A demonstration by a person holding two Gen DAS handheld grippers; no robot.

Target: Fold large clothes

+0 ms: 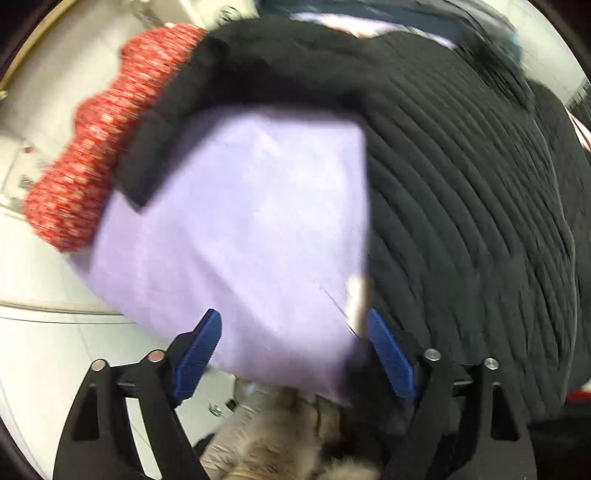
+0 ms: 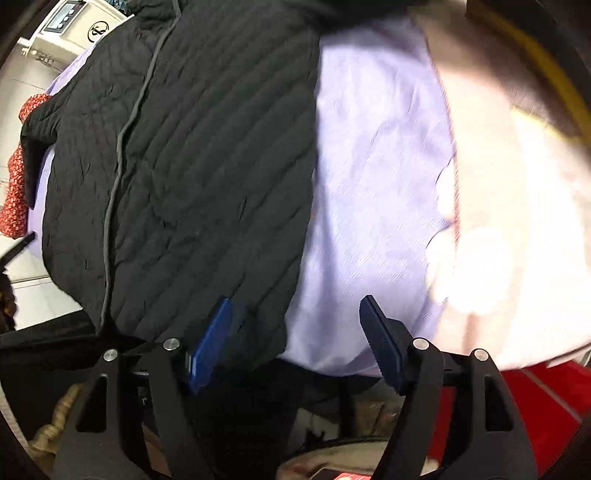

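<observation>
A black quilted garment (image 1: 461,192) lies spread over a lilac cloth (image 1: 240,229). In the left wrist view it fills the right side and the top. My left gripper (image 1: 293,317) hangs over the lilac cloth beside the garment's edge. Its blue pads (image 1: 201,350) stand wide apart, open, pressing on nothing. In the right wrist view the same black garment (image 2: 192,166), with a grey seam line down it, fills the middle and left, and the lilac cloth (image 2: 376,184) shows to its right. My right gripper (image 2: 295,301) points down over the garment's near edge, open, with nothing gripped.
A red patterned cloth (image 1: 92,147) lies at the left by the garment's sleeve. White floor tiles (image 1: 44,350) show below it and a furry brown thing (image 1: 280,443) sits under the gripper. A pale cloth (image 2: 498,221), a red surface (image 2: 535,398) and a white appliance (image 2: 70,22) border the right view.
</observation>
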